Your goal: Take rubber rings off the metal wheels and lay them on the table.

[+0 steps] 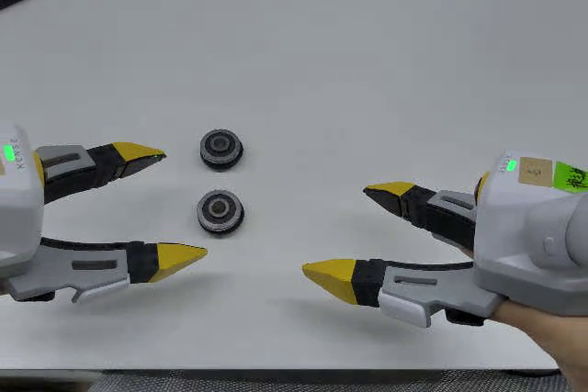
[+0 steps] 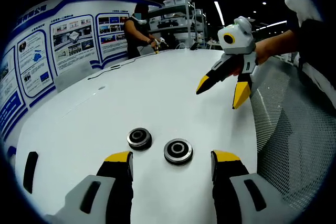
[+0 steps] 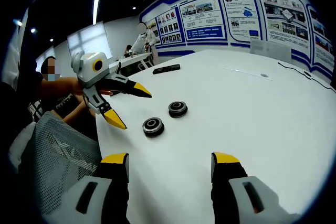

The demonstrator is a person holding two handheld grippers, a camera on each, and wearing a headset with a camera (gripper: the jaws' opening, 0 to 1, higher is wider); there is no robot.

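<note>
Left tongs point(image 1: 184, 202) and right tongs point(image 1: 335, 230), yellow-tipped, both wide open and empty, flanking two small round metal wheels point(image 1: 221, 148) wearing black rubber rings point(image 1: 201, 212), on white worktop point(image 1: 386, 71).

We logged table point(image 1: 386, 80) smooth white, slight sheen; wheels point(image 1: 221, 148) dull metal with black matt rubber rings point(image 1: 202, 213); left gripper point(image 1: 184, 202), right gripper point(image 1: 335, 229) looked matt plastic.

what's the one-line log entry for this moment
left gripper: open, beside near wheel | right gripper: open, clear of both wheels | near wheel, far wheel: flat on table, rings on, untouched
</note>
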